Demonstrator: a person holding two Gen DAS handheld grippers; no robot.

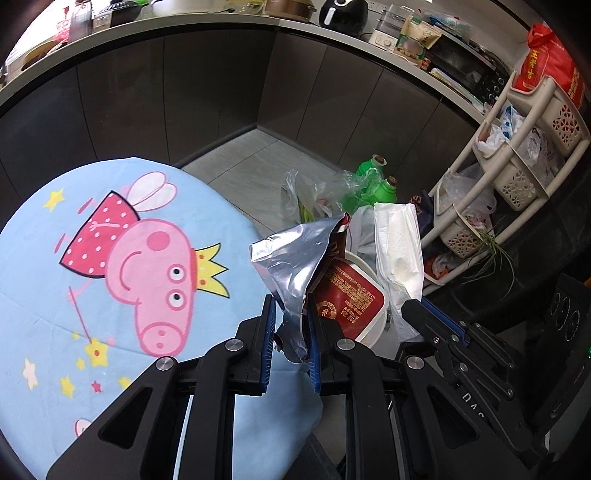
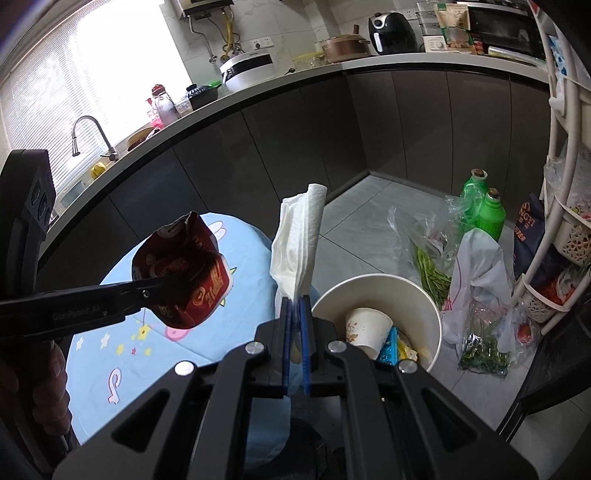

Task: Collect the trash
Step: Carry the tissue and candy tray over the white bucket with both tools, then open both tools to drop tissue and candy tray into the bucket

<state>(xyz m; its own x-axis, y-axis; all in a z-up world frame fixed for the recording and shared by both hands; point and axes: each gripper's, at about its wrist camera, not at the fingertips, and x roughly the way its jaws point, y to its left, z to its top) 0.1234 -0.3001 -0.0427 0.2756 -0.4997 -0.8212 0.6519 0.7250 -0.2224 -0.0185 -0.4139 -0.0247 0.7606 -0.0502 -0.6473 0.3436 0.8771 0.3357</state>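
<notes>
The left gripper (image 1: 290,332) pinches a crumpled foil snack wrapper (image 1: 295,254); the right gripper (image 2: 294,328) is clamped on a white paper towel (image 2: 295,236). The paper trash bucket (image 2: 424,295) sits just right of the towel, nearer the right hand.

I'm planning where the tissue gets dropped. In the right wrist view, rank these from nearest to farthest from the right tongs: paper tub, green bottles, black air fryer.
From the right tongs, which grip the white tissue:
1. Paper tub: just right of the tongs, with a small cup inside.
2. Green bottles: on the floor, farther right.
3. Black air fryer: on the far counter.
</notes>
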